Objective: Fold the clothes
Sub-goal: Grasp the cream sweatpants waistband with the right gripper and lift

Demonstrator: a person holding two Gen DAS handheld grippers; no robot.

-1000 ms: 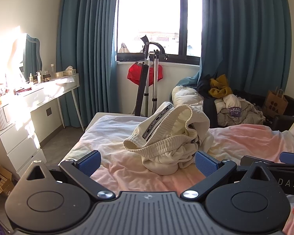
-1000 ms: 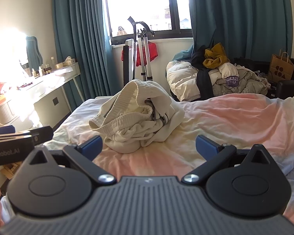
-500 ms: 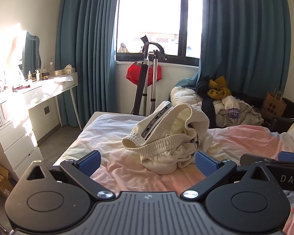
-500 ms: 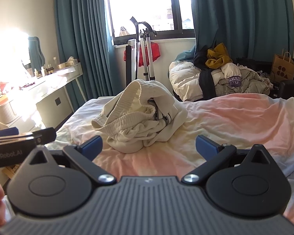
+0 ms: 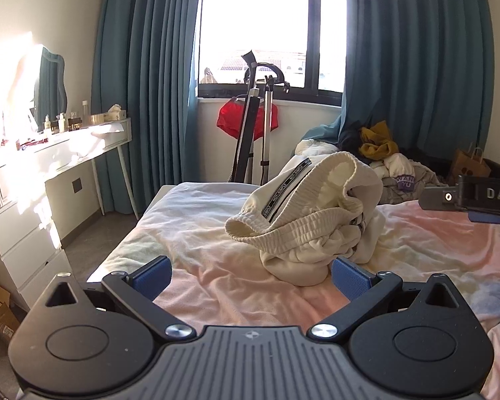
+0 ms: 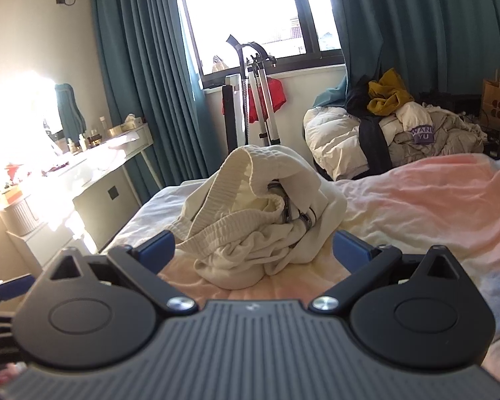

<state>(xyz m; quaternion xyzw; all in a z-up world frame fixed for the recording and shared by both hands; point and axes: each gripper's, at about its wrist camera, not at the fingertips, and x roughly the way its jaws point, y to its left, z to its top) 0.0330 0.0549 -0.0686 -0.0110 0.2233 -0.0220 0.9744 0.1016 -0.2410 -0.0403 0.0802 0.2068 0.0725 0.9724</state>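
A crumpled cream pair of sweatpants [image 5: 311, 226] with a ribbed waistband and a black lettered stripe lies heaped on the bed [image 5: 196, 236]. My left gripper [image 5: 250, 275] stands open just short of the heap, its right pad near the cloth's lower edge. In the right wrist view the same sweatpants [image 6: 260, 220] sit between the wide-open blue pads of my right gripper [image 6: 253, 250], which hold nothing. The right gripper's body [image 5: 476, 200] shows at the right edge of the left wrist view, and part of the left gripper [image 6: 3, 291] at the lower left of the right one.
The bed carries a pink and white sheet [image 6: 433, 206]. Behind it a pile of clothes and a duvet [image 6: 393, 133] lies under teal curtains. A garment steamer stand [image 5: 256, 126] is by the window, a white dressing table [image 5: 66, 153] at the left, a paper bag [image 6: 498, 103] at the right.
Both grippers have moved forward toward the sweatpants, the right one tilting upward. The right gripper sits higher in the left wrist view. Both stay open.
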